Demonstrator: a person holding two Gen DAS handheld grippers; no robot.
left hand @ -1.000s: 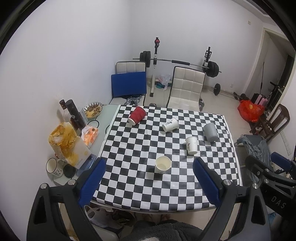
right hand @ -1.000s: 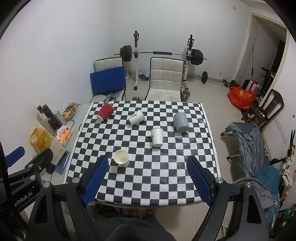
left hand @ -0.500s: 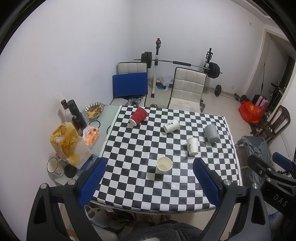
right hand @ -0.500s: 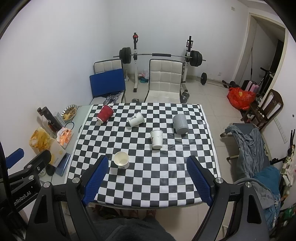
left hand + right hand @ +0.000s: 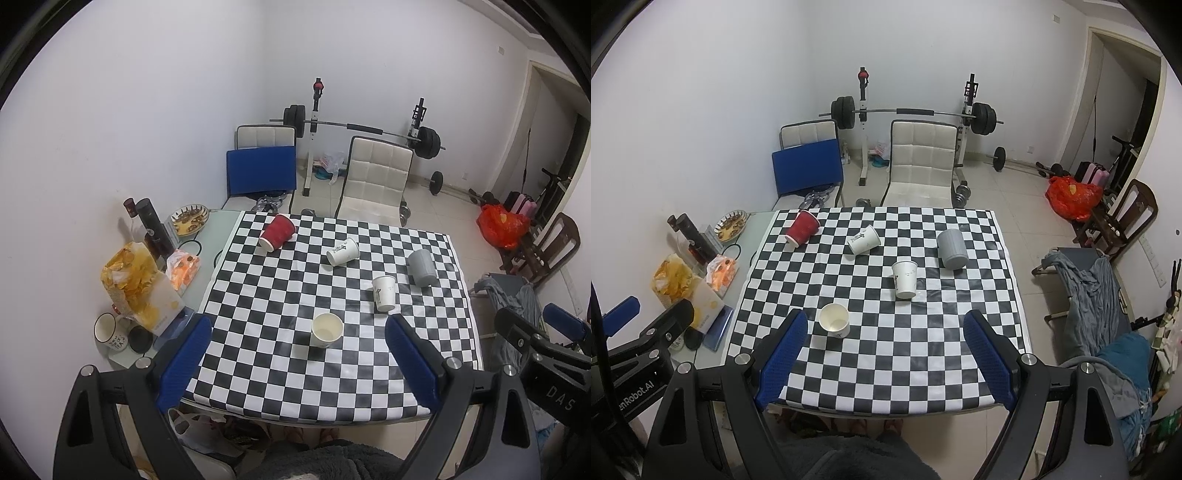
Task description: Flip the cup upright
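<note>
On the checkered table (image 5: 258, 369) (image 5: 923, 369) one white paper cup (image 5: 326, 329) (image 5: 834, 319) stands upright near the front. A red cup (image 5: 277, 232) (image 5: 802, 228), a white printed cup (image 5: 342, 252) (image 5: 863, 239), another white cup (image 5: 384, 293) (image 5: 905, 278) and a grey cup (image 5: 422, 267) (image 5: 952, 248) lie on their sides farther back. My left gripper (image 5: 297, 360) and right gripper (image 5: 884, 354) are open and empty, held high above the table's front edge.
A side table at the left holds a chip bag (image 5: 136, 280), bottles (image 5: 153, 229), a snack dish (image 5: 190, 219) and a mug (image 5: 109, 331). Two chairs (image 5: 376, 181) and a barbell rack (image 5: 362, 127) stand behind. Clothes (image 5: 1089, 288) lie on a cot at the right.
Both grippers have risen and drawn back slightly, so the table looks a little smaller. No cup has moved.
</note>
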